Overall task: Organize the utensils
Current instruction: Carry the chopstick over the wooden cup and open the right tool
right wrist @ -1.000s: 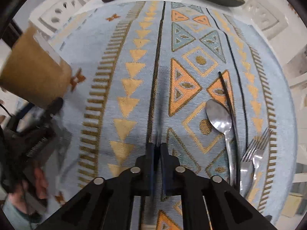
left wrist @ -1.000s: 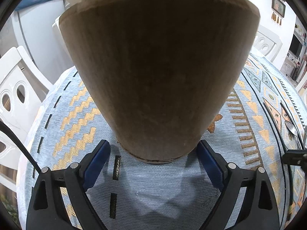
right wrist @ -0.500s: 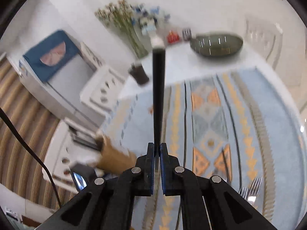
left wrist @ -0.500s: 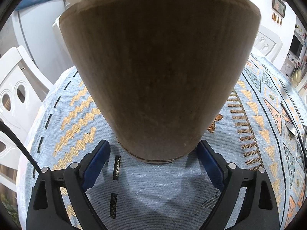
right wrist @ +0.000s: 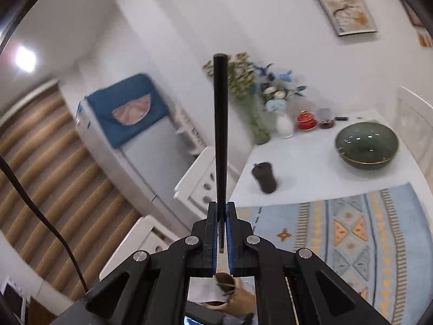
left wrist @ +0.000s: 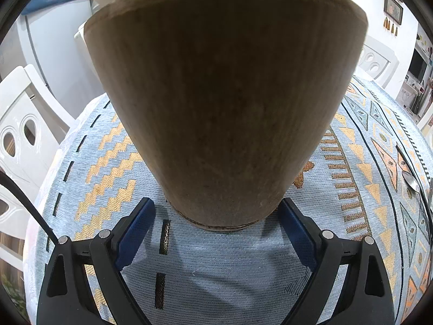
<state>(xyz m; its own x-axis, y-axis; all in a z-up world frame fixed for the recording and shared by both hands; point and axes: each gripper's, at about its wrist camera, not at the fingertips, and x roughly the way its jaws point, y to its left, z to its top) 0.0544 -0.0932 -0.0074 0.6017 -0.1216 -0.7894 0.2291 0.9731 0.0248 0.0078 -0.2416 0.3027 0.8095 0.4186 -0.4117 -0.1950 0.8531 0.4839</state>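
Above patterned tablecloth (right wrist: 351,230), right gripper (right wrist: 222,216) clamped on black chopstick (right wrist: 220,124) — left gripper (left wrist: 216,216) gripping wooden holder (left wrist: 224,103).

The wooden holder (left wrist: 224,103) hides its own opening; its rim is cropped.

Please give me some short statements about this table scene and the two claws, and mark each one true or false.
1. The right claw is shut on a black chopstick. True.
2. The left claw grips a fork. False: its fingers flank the base of a brown cup.
3. A dark green bowl sits on the white table. True.
4. The spoon stands inside the cup. False: it lies on the patterned cloth.
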